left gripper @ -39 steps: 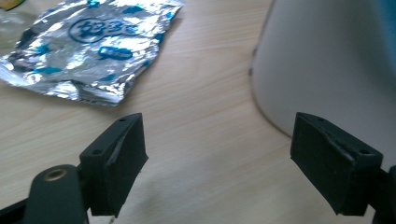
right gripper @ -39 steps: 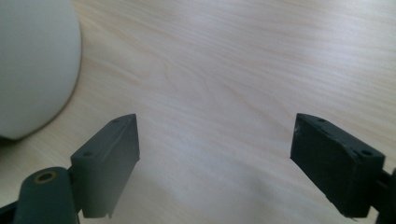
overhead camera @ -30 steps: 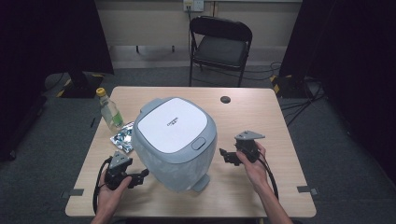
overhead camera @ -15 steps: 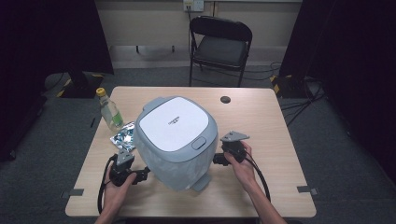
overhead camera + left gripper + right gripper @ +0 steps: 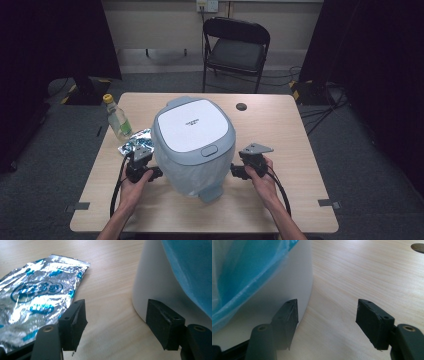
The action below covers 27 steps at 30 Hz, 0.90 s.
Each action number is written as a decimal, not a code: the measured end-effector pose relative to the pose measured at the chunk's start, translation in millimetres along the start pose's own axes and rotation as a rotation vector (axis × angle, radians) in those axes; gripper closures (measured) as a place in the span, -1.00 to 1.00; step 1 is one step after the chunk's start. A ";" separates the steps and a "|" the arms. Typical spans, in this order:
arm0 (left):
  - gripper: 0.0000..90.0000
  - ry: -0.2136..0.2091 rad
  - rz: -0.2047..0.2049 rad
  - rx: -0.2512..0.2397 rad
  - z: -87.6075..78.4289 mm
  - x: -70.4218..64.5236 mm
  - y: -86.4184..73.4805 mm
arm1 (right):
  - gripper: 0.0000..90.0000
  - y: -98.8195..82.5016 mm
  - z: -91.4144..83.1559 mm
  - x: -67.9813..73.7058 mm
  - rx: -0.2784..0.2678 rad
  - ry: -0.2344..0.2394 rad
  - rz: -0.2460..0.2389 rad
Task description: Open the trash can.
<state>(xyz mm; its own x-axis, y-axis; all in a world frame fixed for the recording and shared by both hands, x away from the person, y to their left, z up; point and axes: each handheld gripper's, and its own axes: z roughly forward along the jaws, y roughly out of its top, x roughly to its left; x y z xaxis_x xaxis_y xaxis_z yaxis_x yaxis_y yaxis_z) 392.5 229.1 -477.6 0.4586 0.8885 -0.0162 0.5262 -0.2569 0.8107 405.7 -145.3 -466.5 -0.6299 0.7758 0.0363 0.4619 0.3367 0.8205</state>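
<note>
Open left gripper (image 5: 156, 173) and right gripper (image 5: 234, 172) flanking bin (image 5: 195, 145)

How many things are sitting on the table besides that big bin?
3 that I can see: a bottle at the left edge, a foil wrapper just in front of it beside the bin, and a small dark disc at the far side. The bin may hide more.

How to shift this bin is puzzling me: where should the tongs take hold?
The bin looks too wide and round for a single grip. Probably come in from its left and right together, pressing low on the smooth white wall, below the loose blue liner.
</note>
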 end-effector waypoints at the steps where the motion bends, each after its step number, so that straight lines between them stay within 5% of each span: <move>1: -0.27 0.000 0.000 0.000 0.0 0.0 0.0 | -0.25 0.0 0.0 0.0 0.000 0.000 0.000; 6: -0.29 -0.032 -0.042 -0.011 9.7 7.3 1.3 | -0.63 5.6 0.2 -8.6 0.001 -0.014 -0.011; 17: -0.09 -0.046 -0.008 -0.018 28.3 -5.0 13.7 | -0.66 22.6 6.1 -29.4 -0.058 -0.060 0.034; 20: -0.07 -0.052 0.032 -0.016 32.5 -11.4 15.8 | -0.64 19.8 4.3 -40.7 -0.063 -0.078 0.073; 25: -0.09 -0.083 0.022 -0.024 41.6 -11.5 19.3 | -0.59 20.0 3.3 -38.6 -0.068 -0.069 0.058; 27: 0.15 -0.102 0.015 -0.027 41.8 -11.3 18.8 | -0.59 19.9 3.2 -39.1 -0.070 -0.065 0.065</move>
<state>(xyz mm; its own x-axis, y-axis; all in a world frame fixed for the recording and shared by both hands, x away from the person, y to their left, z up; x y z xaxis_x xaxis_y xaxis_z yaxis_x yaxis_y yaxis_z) 427.1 198.3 -486.7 0.5381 0.8406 -0.0621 0.4993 -0.2585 0.8270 441.5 -167.3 -453.4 -0.5572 0.8285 0.0557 0.4543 0.2480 0.8556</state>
